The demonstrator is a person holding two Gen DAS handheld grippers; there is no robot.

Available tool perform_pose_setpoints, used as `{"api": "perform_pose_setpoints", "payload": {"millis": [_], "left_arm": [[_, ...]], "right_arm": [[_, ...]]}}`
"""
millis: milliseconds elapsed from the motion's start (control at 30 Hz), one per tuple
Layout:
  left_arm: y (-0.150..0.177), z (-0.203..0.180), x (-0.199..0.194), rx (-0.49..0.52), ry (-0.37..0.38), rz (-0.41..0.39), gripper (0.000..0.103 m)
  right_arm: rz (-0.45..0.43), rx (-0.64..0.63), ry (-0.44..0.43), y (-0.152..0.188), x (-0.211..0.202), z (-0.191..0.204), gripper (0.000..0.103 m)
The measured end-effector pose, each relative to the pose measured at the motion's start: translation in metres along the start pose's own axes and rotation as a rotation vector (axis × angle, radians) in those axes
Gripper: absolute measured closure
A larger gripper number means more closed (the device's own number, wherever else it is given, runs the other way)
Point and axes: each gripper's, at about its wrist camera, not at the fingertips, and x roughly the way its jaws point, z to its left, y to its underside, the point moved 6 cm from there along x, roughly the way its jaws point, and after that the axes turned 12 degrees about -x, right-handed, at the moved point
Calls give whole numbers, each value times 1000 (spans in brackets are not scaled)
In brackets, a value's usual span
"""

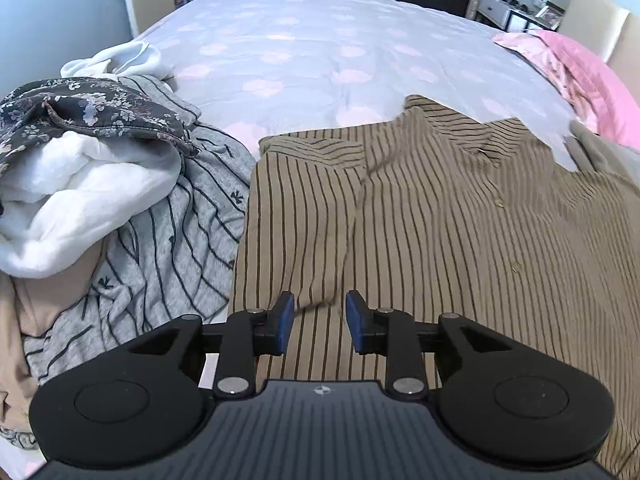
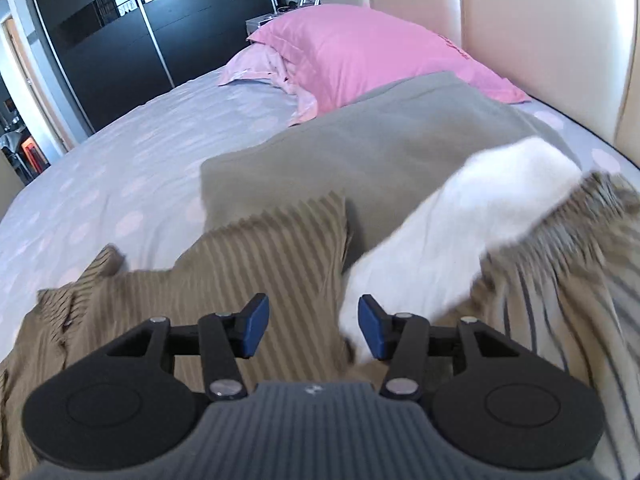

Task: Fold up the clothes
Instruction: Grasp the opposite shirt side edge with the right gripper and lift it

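Tan striped shirt (image 1: 440, 216) lies spread on the polka-dot bedspread (image 1: 304, 52), collar toward the pink pillows (image 2: 360, 52), one sleeve folded in across its front, with the heap of unfolded clothes (image 1: 120, 184) just beside it. Your left gripper (image 1: 320, 316) hovers over the lower part of the shirt, blue pads apart and clamping nothing, the folded sleeve's end showing between them. Your right gripper (image 2: 313, 326) also stands jaws apart and empty over the shirt, a blurred white garment (image 2: 460, 236) just beside its right pad and a grey blanket (image 2: 380, 140) beyond.

Matt striped woven shirt (image 1: 440, 220), glossy black wardrobe (image 2: 120, 40)
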Motion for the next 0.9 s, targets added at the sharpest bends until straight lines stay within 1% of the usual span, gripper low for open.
{"api": "perform_pose_setpoints", "payload": {"millis": [100, 167, 367, 433, 467, 533, 567, 600, 667, 800, 900], "left_arm": [[-7, -4, 15, 11, -54, -12, 77], [-10, -6, 23, 12, -70, -3, 77], [-12, -17, 41, 36, -67, 29, 76], [-12, -19, 43, 43, -68, 31, 76], [-11, -20, 45, 46, -64, 35, 75], [-10, -21, 47, 53, -62, 46, 75], [-9, -21, 49, 57, -63, 55, 75], [-8, -21, 51, 59, -62, 67, 75], [-6, -21, 52, 55, -53, 83, 75], [-4, -25, 48, 62, -34, 84, 75], [-2, -30, 45, 73, -17, 85, 75]], "right_arm": [[26, 9, -15, -12, 24, -3, 50], [55, 6, -15, -16, 41, -4, 50], [117, 6, 20, -18, 87, -9, 51], [128, 12, 30, -19, 100, -13, 56], [133, 14, 28, -18, 105, -14, 62], [137, 9, 24, -16, 111, -13, 78], [135, 1, 22, -16, 112, -12, 91], [133, -7, 21, -15, 113, -11, 97], [105, -31, 22, -18, 105, -4, 101], [55, -118, -16, -32, 75, 23, 101], [29, -205, -31, -43, 53, 51, 101]]}}
